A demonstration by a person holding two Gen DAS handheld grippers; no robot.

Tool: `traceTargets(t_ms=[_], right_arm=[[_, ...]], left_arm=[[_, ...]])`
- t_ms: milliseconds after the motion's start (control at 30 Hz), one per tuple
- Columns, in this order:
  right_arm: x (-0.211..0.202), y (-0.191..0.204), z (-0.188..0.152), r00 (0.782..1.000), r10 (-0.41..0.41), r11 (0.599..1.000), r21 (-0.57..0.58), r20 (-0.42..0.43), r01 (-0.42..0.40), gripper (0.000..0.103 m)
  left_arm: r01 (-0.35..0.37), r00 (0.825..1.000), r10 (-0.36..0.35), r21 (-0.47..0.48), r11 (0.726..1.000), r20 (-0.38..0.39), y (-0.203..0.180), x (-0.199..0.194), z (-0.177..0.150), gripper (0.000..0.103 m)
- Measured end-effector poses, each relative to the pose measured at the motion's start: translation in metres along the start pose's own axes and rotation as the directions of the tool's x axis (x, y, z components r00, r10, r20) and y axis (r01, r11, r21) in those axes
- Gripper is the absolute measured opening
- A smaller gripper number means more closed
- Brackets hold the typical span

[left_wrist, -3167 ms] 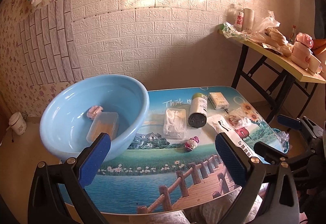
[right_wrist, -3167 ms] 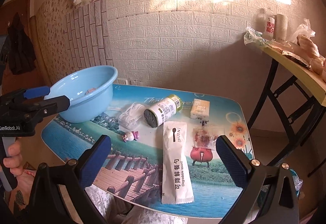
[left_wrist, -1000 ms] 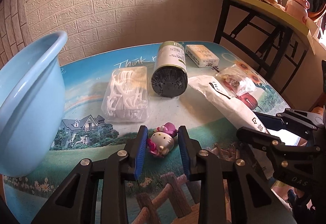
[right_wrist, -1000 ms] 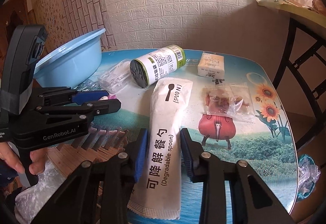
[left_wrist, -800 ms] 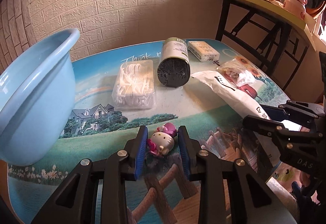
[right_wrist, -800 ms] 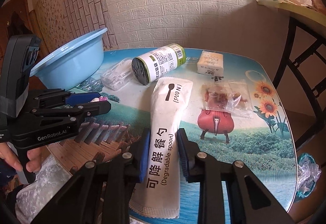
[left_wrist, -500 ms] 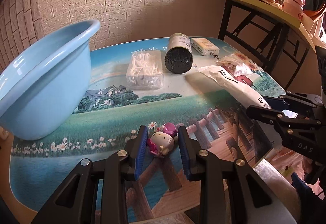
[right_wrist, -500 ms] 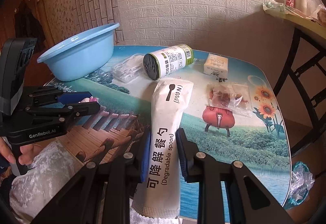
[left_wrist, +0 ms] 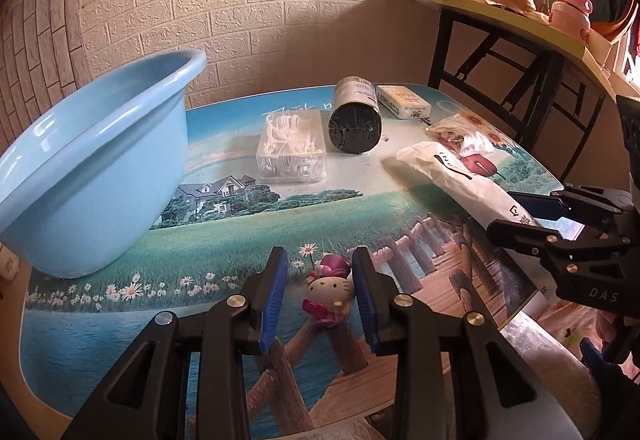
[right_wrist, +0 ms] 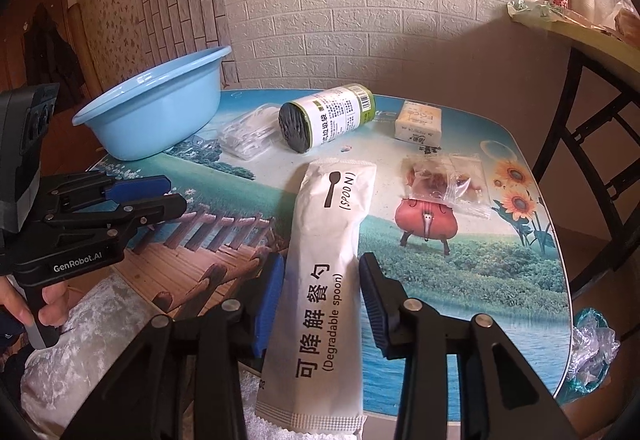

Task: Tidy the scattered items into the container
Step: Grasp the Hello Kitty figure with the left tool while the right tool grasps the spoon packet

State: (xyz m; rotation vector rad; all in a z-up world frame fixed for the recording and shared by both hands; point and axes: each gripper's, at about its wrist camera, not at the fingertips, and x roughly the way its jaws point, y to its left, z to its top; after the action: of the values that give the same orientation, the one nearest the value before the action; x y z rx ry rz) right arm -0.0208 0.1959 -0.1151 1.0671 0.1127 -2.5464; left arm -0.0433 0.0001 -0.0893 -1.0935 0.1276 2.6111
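At far left the light-blue basin (left_wrist: pixel 100 168) stands on the printed surface (left_wrist: pixel 240 236). The left-wrist view shows only its outer wall and rim; its inside is hidden and its left side is cut off. Right of it, near the front edge, the left tool (left_wrist: pixel 319 260) has just been opening its jaws. The cat figurine (left_wrist: pixel 329 290) stands between the blue pads, with a clear gap on its left. Whether the right pad touches it is hard to tell.

Further back lie a clear box of floss picks (left_wrist: pixel 292 148), a roll of bin bags (left_wrist: pixel 354 124) on its side, a small cream packet (left_wrist: pixel 404 106) and a clear snack bag (left_wrist: pixel 460 134).

At right, the right tool (right_wrist: pixel 320 264) has also just been loosening. The white spoon packet (right_wrist: pixel 324 260) lies lengthwise between pads that seem just clear of its edges, and its near end overhangs the surface edge. Only a few fingers of the person (right_wrist: pixel 50 306) show.
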Motion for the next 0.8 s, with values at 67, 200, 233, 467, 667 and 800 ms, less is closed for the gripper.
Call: traceTargets(t_ms=[67,200,233,467,667,800], right_arm=[[0.002,0.001,-0.002,1.0,-0.003,1.0,-0.004,0.002,0.003,0.041],[0.005,0.003,-0.004,1.0,-0.014,1.0,-0.012,0.014,0.014,0.043],[0.006,0.004,-0.004,1.0,-0.022,1.0,-0.02,0.02,0.022,0.044],[0.006,0.005,-0.007,0.998,-0.025,0.999,-0.027,0.062,0.027,0.023],[0.001,-0.001,-0.002,0.996,-0.004,1.0,0.013,0.089,0.003,0.016],[-0.002,-0.001,0.005,0.996,-0.009,1.0,0.017,0.093,0.007,0.016]], left_arm=[[-0.001,1.0,0.001,0.002,1.0,0.004,-0.001,0.001,-0.003,0.033],[-0.005,1.0,0.005,0.001,1.0,0.017,-0.004,0.001,-0.004,0.039],[-0.007,1.0,0.008,-0.003,1.0,0.02,-0.005,0.002,-0.004,0.039],[-0.004,0.999,0.004,-0.018,1.0,0.032,-0.006,0.003,-0.002,0.022],[-0.011,0.999,0.013,-0.033,0.999,0.047,0.0,-0.003,0.0,0.021],[-0.016,0.997,0.018,-0.038,0.999,0.07,0.002,-0.012,0.007,0.021]])
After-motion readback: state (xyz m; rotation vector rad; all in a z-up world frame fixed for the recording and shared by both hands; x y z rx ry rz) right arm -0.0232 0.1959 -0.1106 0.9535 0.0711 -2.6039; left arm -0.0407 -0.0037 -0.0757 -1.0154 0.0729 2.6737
